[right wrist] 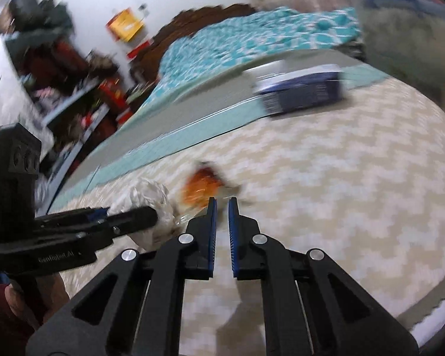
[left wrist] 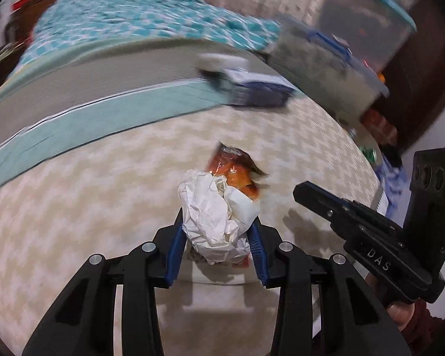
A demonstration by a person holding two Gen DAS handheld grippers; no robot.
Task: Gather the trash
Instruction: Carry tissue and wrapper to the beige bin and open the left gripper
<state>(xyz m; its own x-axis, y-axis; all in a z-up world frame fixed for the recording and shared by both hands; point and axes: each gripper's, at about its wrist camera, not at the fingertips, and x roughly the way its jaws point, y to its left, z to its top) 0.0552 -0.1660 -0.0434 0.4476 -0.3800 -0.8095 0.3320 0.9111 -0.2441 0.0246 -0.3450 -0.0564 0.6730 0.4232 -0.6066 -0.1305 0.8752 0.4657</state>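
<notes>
White crumpled paper (left wrist: 215, 218) sits clamped between the blue-lined fingers (left wrist: 175, 247) of the left gripper (left wrist: 217, 222), which close in on it from both sides and hold it just above a cream zigzag-patterned bedspread (left wrist: 103, 195). Just beyond the paper, on the far side, an orange plastic wrapper (left wrist: 235, 170) lies on the bedspread; the paper overlaps its near edge in the left wrist view, and whether they touch cannot be told.

From the right wrist view, the right gripper (right wrist: 221, 204) has its fingers (right wrist: 212, 231) nearly together, with only a narrow gap between the blue pads and nothing in it. Its tips hover close to the orange wrapper (right wrist: 201, 190), which shows blurred just to the far left of them. The left gripper (right wrist: 133, 216) comes in from the left with the paper (right wrist: 151, 198) in its grip.

Farther off, a dark blue and white box (left wrist: 258, 86) rests near the edge of a teal and grey sheet (left wrist: 103, 89) that crosses the bed. A turquoise patterned blanket (left wrist: 139, 17) lies on the far side, before a dark wooden headboard (right wrist: 198, 17). To the far right stands a grey container with a blue handle (left wrist: 326, 56). Cluttered shelves (right wrist: 74, 89) fill the left of the right wrist view. Both views are motion-blurred.
</notes>
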